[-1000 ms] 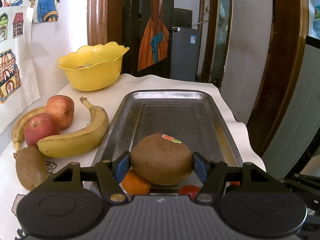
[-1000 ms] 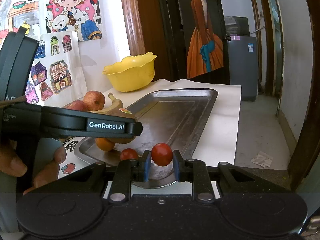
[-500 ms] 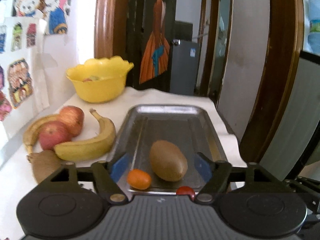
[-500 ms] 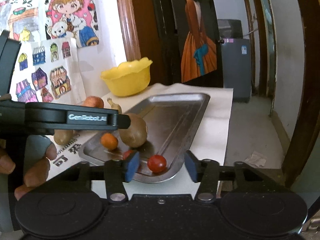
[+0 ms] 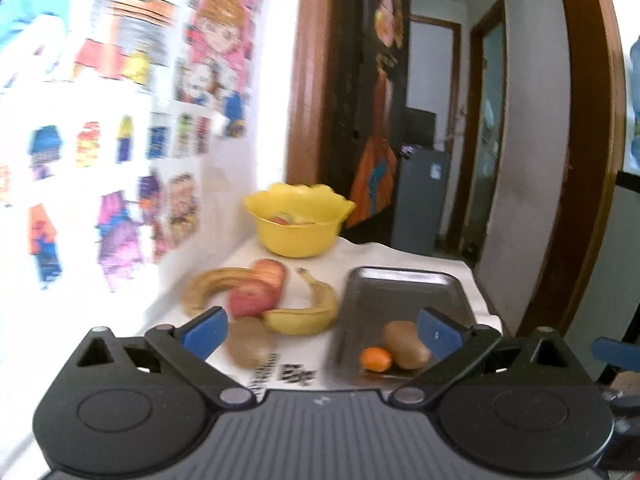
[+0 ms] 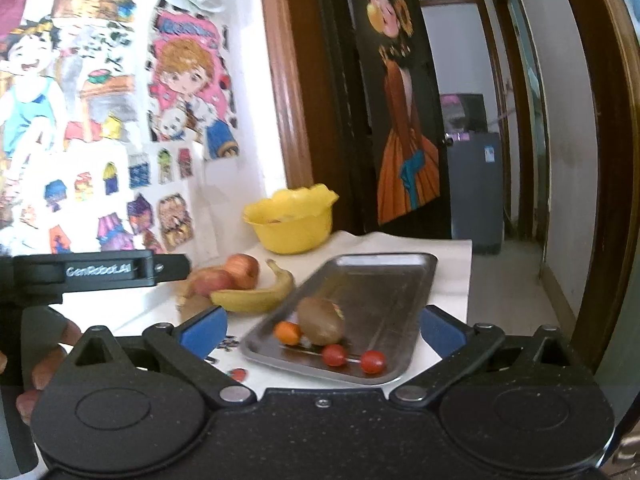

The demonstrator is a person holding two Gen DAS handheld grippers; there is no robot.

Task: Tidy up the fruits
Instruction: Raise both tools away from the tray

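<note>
Fruits on tray [image 6: 400, 280]: kiwi [image 6: 321, 321], orange [image 6: 287, 332], two tomatoes [image 6: 334, 355]. Apples [image 6: 241, 266], bananas [image 6: 256, 294], second kiwi [image 5: 250, 346] remain on surface [image 6: 452, 276]. Left gripper [image 5: 320, 330] and right gripper [image 6: 322, 330] opening, empty.

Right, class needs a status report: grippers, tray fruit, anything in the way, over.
Left gripper and right gripper opening, nothing between fingers. Kiwi, small orange, two cherry tomatoes lie in steel tray. Nothing in the way.
</note>
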